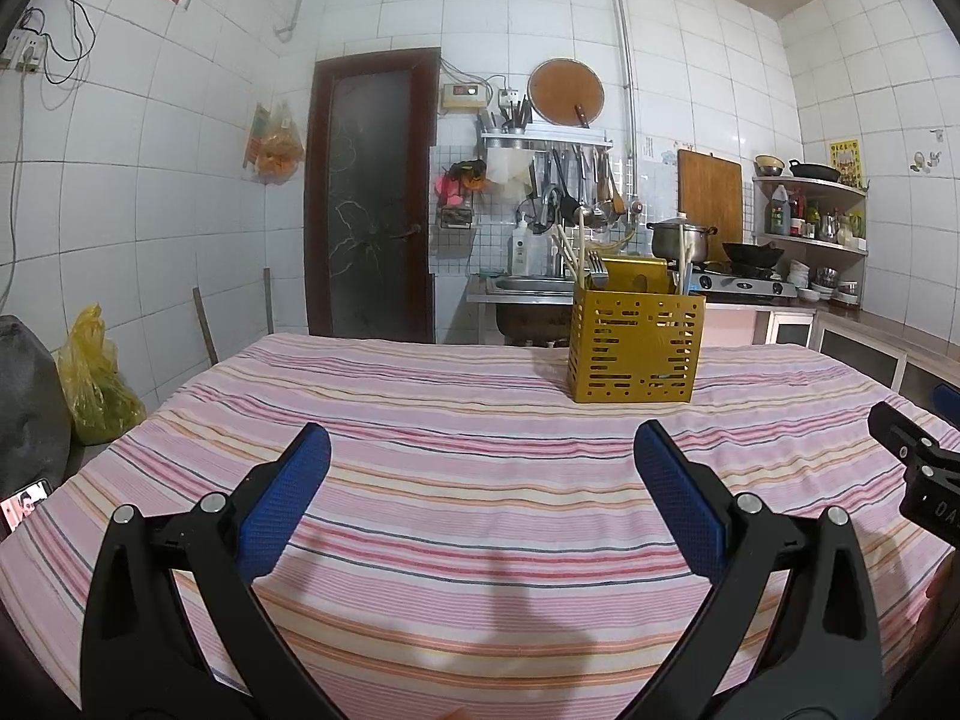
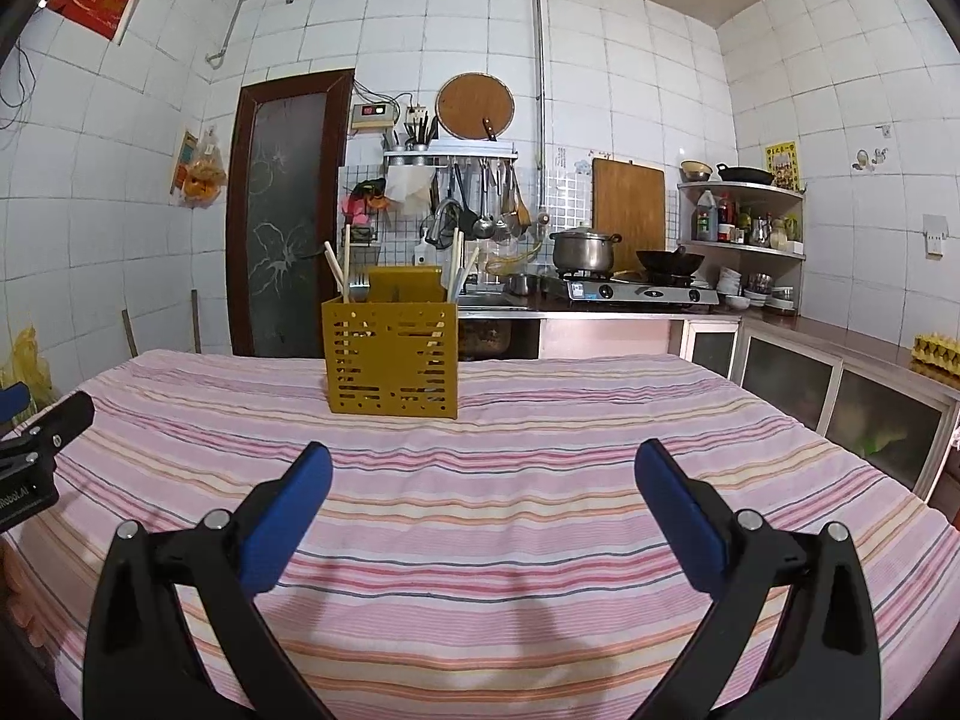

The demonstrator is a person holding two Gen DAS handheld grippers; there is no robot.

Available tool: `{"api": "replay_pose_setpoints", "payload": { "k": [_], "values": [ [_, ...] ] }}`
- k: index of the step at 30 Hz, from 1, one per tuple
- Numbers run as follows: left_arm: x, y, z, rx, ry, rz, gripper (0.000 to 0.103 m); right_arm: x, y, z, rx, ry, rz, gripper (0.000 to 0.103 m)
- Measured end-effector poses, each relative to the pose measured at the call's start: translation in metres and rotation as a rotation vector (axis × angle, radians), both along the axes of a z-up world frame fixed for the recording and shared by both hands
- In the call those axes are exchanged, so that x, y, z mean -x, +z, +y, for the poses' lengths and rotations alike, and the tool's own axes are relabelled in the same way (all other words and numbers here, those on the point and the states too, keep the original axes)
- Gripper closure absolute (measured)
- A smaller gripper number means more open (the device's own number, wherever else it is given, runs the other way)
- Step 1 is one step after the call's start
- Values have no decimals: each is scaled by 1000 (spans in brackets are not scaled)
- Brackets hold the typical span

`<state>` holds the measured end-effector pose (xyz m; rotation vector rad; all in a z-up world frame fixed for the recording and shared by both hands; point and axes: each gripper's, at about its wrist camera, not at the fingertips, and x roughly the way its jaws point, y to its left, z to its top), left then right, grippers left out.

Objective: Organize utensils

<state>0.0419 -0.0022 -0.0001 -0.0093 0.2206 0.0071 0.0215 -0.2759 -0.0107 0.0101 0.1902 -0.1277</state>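
White tiles covered the kitchen walls behind a table spread with a pink striped cloth [image 1: 456, 480]. Over its near end the left gripper [image 1: 482, 492] hovered with its blue-padded fingers [image 1: 288, 498] spread wide and nothing between them. The right gripper [image 2: 483, 504] hung beside it in the same way, jaws apart and empty, and part of its black frame showed at the right edge of the left wrist view. Farther along the cloth, well apart from both grippers, stood a yellow slotted holder [image 1: 636, 348], upright, toward the far edge of the table. Chopsticks [image 2: 342, 267] and a fork [image 1: 597, 270] stuck up from its left side; what rose from its right side looked like more chopsticks, though it was too small to tell. Beyond the table were a dark door [image 2: 282, 216], a pot [image 2: 582, 249] and a wok [image 2: 669, 261] on the stove.
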Motion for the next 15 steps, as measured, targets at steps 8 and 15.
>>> {"api": "replay_pose_setpoints", "payload": {
  "k": [8, 15],
  "values": [
    [3, 0, 2, 14, 1, -4, 5, 2, 0, -2, -4, 5, -7, 4],
    [4, 2, 2, 17, 1, -12, 5, 2, 0, -8, -17, 7, -12, 4]
  ]
}}
